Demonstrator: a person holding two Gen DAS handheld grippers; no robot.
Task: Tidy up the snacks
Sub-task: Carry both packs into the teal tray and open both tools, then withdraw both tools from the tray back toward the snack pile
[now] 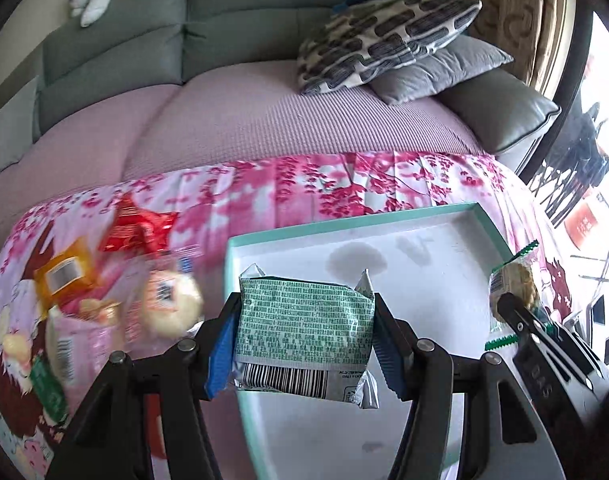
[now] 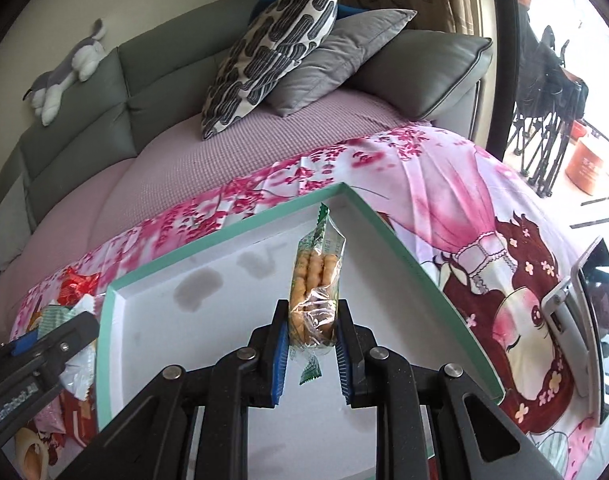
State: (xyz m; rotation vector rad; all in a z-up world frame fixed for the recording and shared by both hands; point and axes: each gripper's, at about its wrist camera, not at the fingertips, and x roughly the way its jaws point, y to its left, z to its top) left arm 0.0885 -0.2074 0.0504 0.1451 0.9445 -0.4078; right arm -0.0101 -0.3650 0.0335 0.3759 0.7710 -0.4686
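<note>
Two tongs, you grip one each: left tongs (image 1: 306,338) clamp green foil snack packet (image 1: 304,336), right tongs (image 2: 310,354) pinch clear-wrapped biscuit pack (image 2: 314,280), both above one mint-rimmed white tray (image 2: 240,224).

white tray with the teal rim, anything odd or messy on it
Yes: the white tray with the teal rim has greyish blotches like stains or damp patches on its floor near the far wall. No snacks lie in it; the green wrapped snack and clear biscuit pack are held above it.

tray floor (image 2: 232,320) open, snack pile (image 1: 104,280) (left) crowded
</note>
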